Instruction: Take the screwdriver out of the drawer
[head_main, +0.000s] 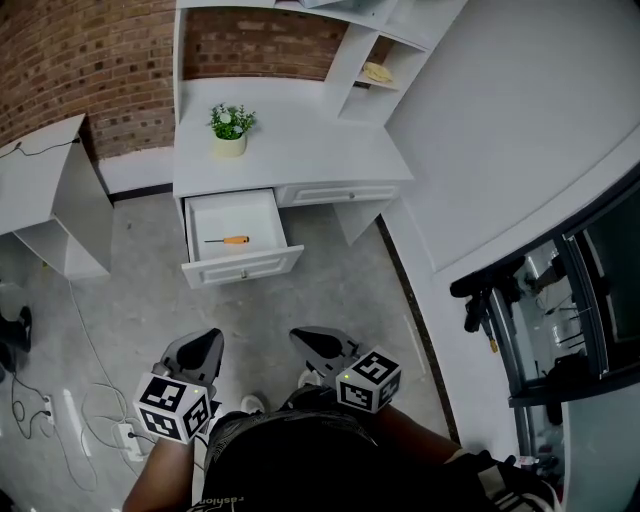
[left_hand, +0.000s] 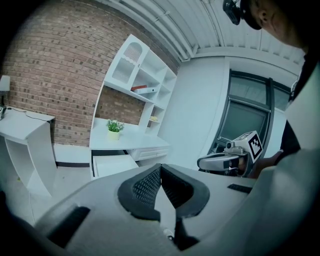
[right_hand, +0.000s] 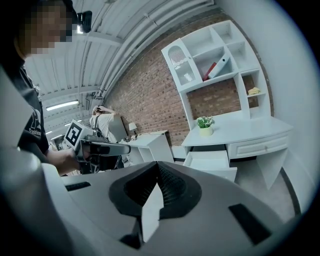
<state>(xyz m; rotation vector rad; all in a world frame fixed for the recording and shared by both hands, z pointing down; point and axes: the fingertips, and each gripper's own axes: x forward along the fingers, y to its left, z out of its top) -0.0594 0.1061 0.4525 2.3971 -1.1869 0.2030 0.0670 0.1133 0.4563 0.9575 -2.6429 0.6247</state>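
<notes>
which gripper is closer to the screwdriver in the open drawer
Left, slightly. The left gripper sits almost straight below the screwdriver in the head view; the right gripper is just as far back but off to its right.

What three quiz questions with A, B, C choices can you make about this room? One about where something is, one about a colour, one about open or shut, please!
1. Where is the screwdriver?
A. on the desk top
B. in the open drawer
C. on the floor

2. What colour is the screwdriver's handle?
A. orange
B. green
C. blue

3. How are the jaws of the left gripper?
A. shut, with nothing between them
B. closed on the screwdriver
C. wide open

Answers:
1. B, as the head view shows it lying on the white bottom of the pulled-out drawer.
2. A, as the handle looks orange against the white drawer.
3. A, as the left gripper view shows the two pads meeting at their tips, holding nothing.
</notes>
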